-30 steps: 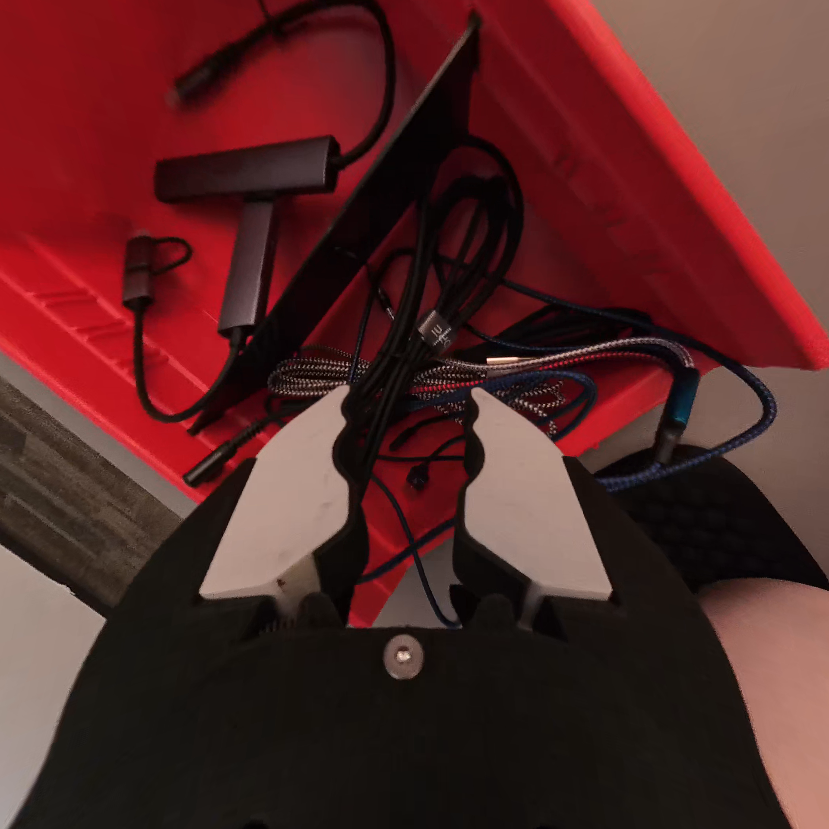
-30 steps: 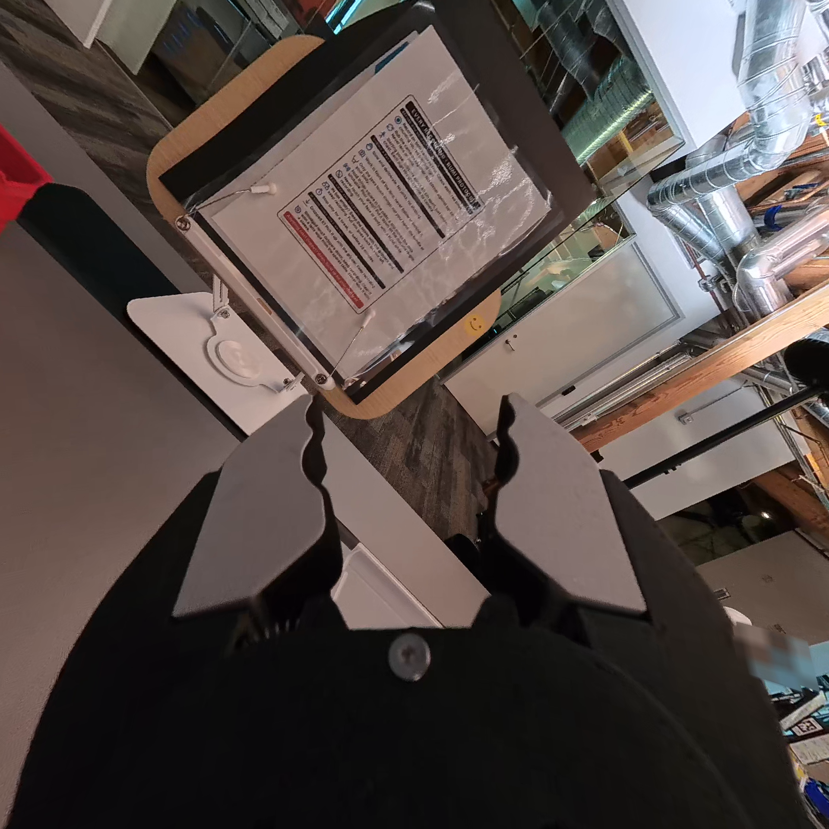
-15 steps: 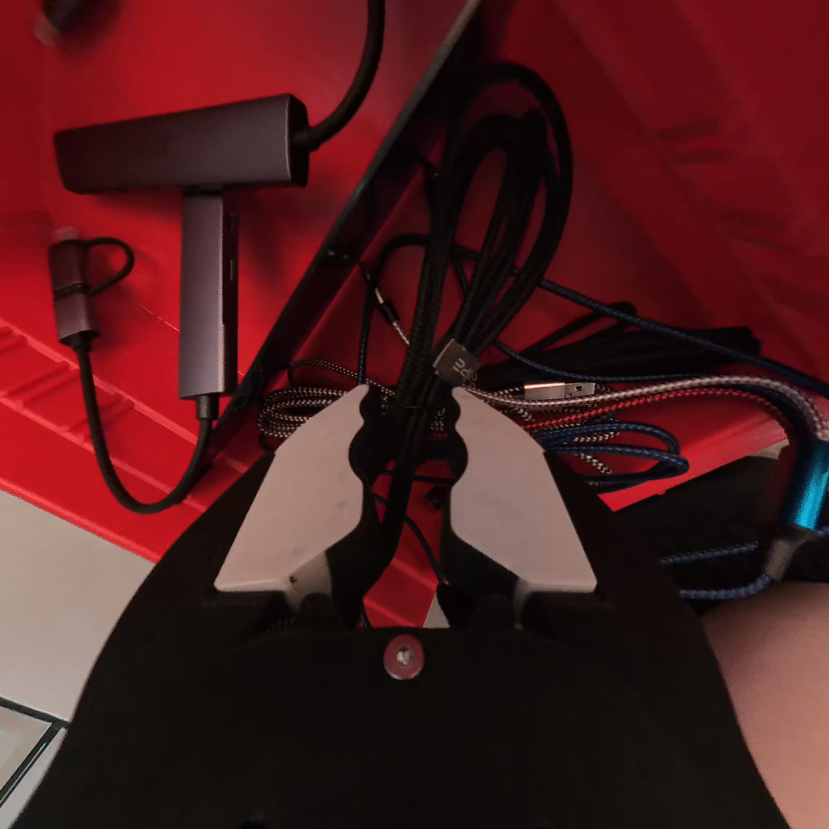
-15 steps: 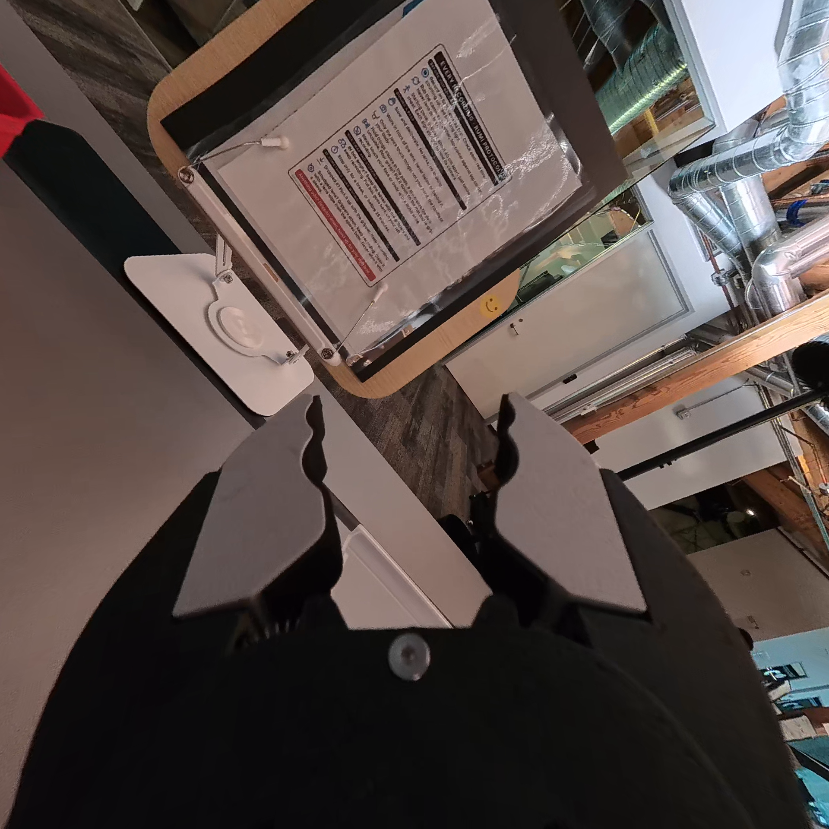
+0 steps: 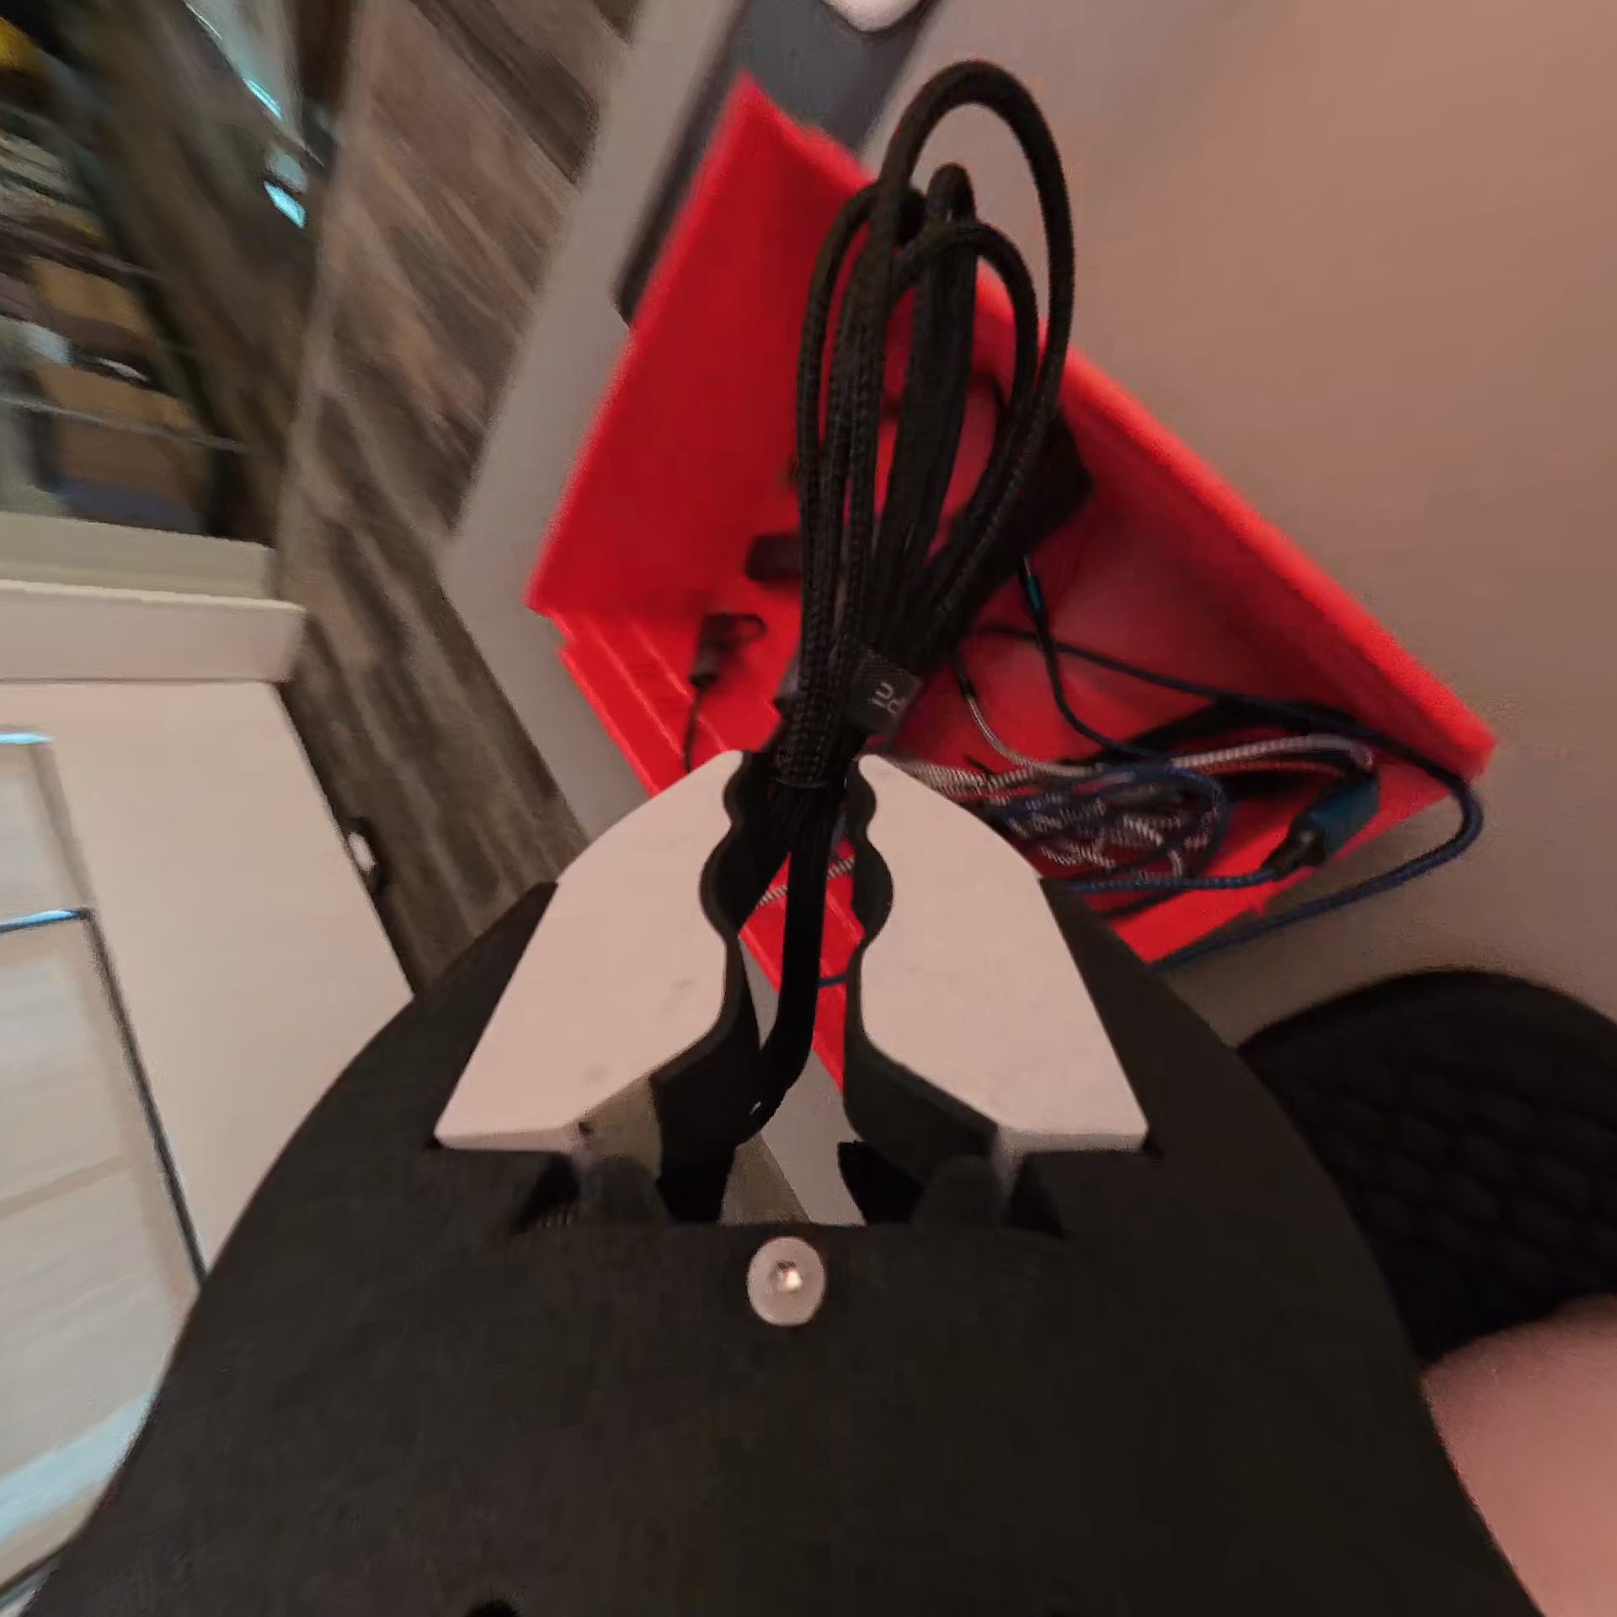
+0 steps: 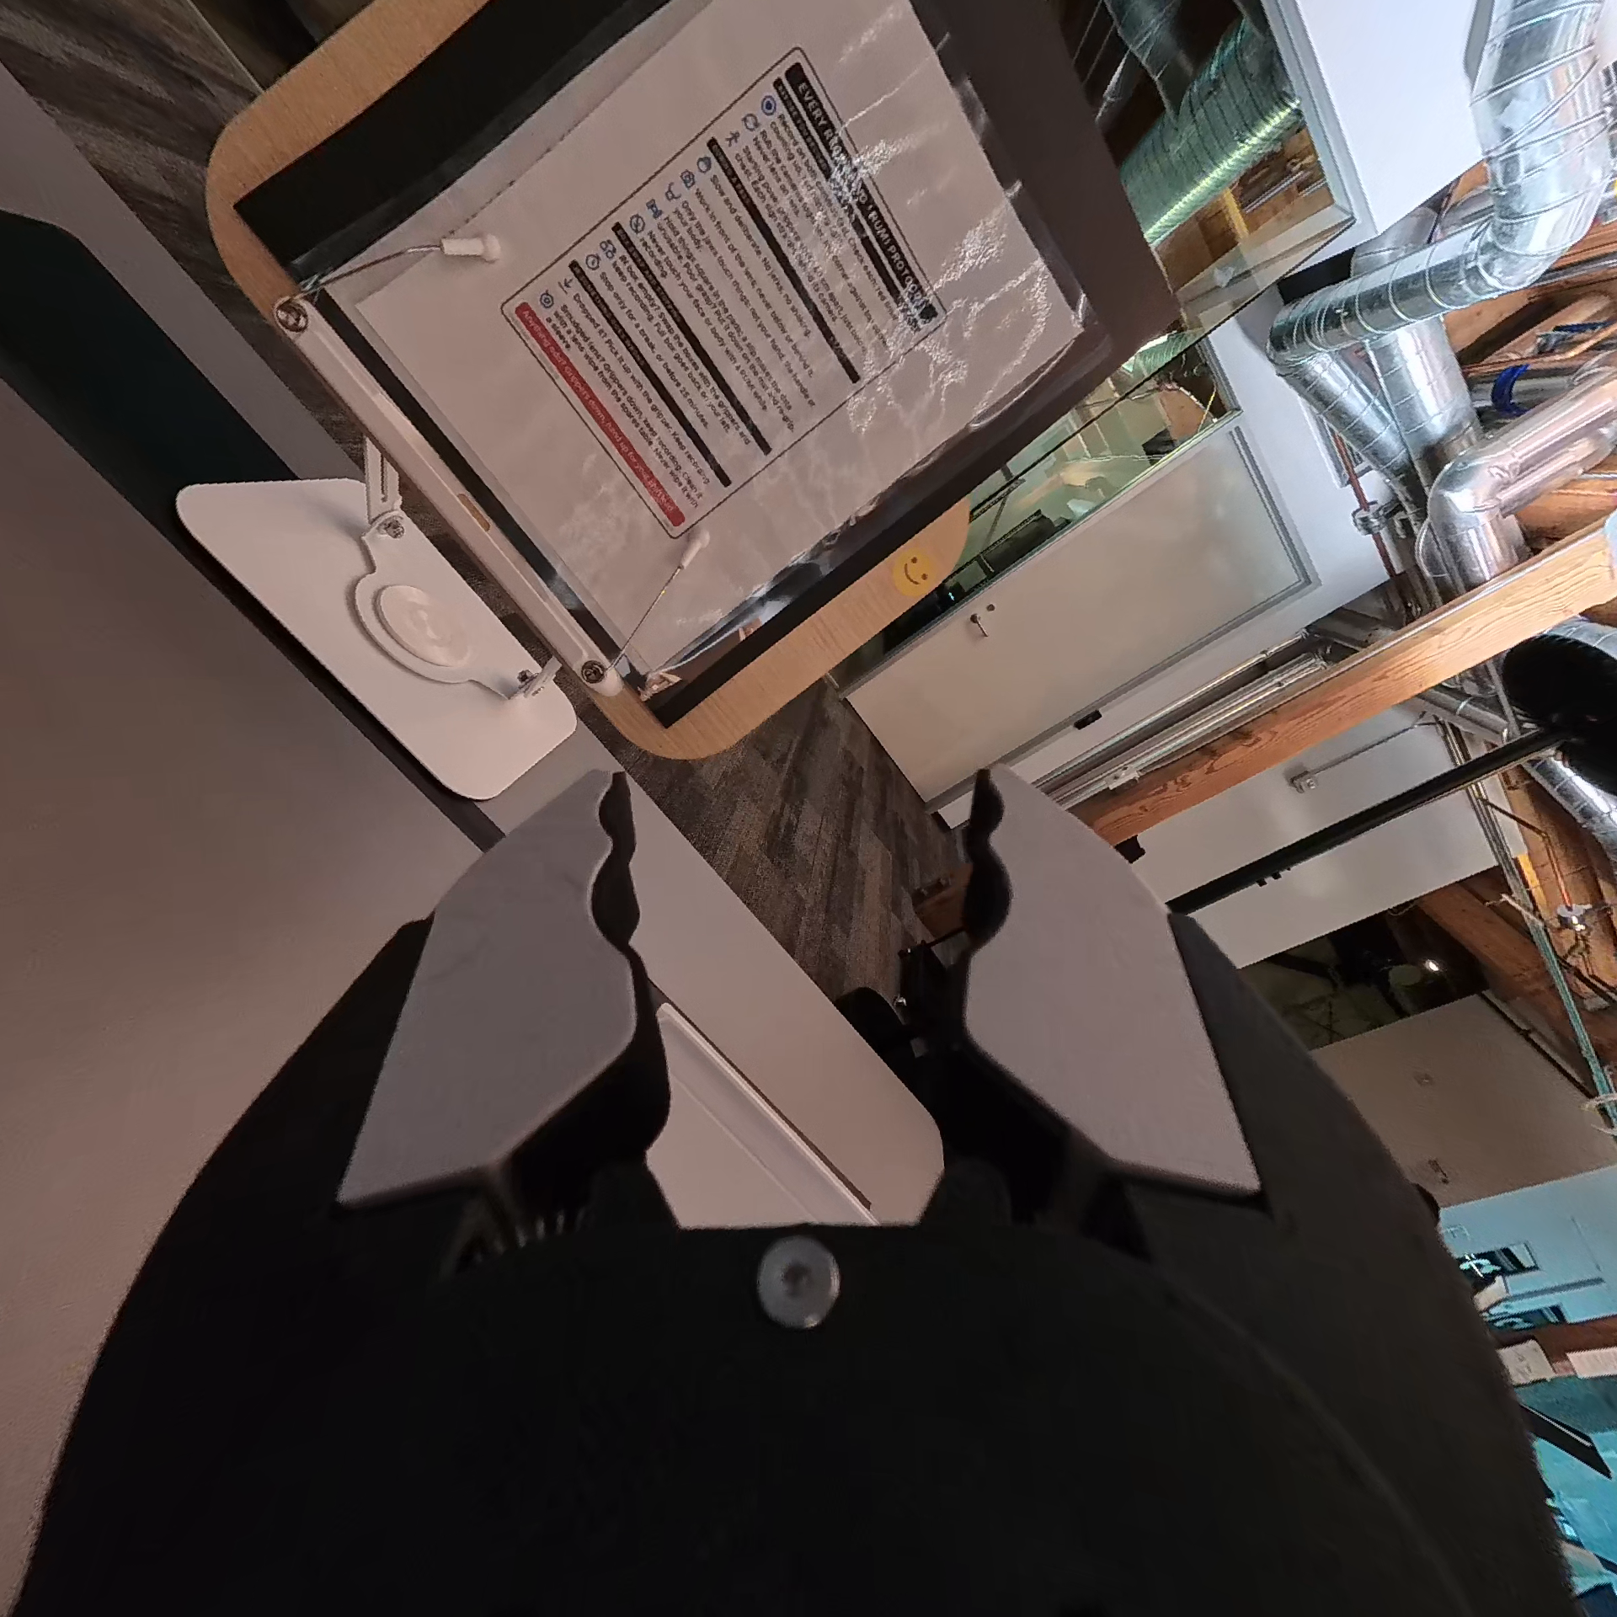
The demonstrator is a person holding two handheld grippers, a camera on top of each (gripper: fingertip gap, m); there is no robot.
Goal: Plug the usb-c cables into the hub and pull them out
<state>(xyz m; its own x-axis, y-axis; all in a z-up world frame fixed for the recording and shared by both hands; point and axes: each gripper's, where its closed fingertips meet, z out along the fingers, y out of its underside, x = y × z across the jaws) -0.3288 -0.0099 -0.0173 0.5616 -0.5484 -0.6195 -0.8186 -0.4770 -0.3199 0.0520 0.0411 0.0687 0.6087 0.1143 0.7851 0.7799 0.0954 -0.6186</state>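
A black braided cable bundle (image 5: 884, 542), bound by a dark strap (image 5: 882, 696), is clamped between the fingertips of the left gripper (image 5: 798, 770) and stands up ahead of it, clear of the red bin (image 5: 691, 455) beyond. Loose braided cables (image 5: 1129, 805) lie in the bin's nearer corner, to the right of the gripper's fingers; one blue cable (image 5: 1435, 853) trails over the rim onto the bench (image 5: 1365, 262). Small dark shapes deeper in the bin may include the hub, but blur prevents confirmation. The right gripper (image 6: 798, 814) is spread and empty, aimed away from the bin toward a framed notice (image 6: 700, 324) on a white stand (image 6: 289, 560). Judged step: fetching a cable, with no plugging begun. The next move likely calls for laying the bundle on the bench, freeing a usb-c end, and bringing the right gripper round to steady the hub.
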